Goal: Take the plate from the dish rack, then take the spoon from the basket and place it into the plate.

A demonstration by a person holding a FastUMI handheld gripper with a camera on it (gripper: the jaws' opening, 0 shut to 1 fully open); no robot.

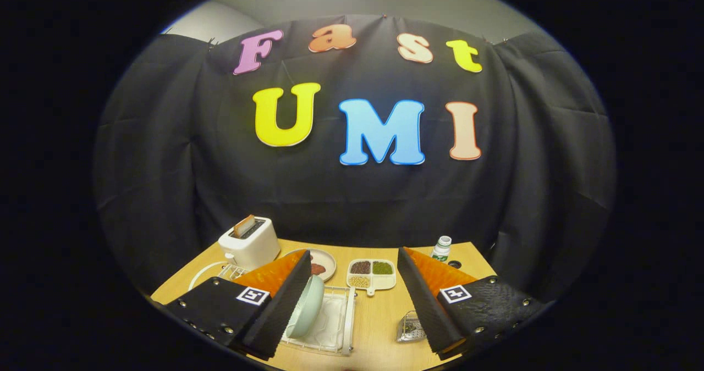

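Two fingers (352, 305) stand spread wide and grip nothing; the plate (306, 307) stands on edge in the dish rack (336, 327), just inside my left finger, its rim running away from me; the basket (410, 328) sits low by my right finger; I judge I must shift left and down to straddle that rim.

Pale green plate (306, 306) in white dish rack (334, 327); white toaster (250, 243); light wood counter (379, 327); white divided tray (372, 275) w/ brown, green, yellow fillings.
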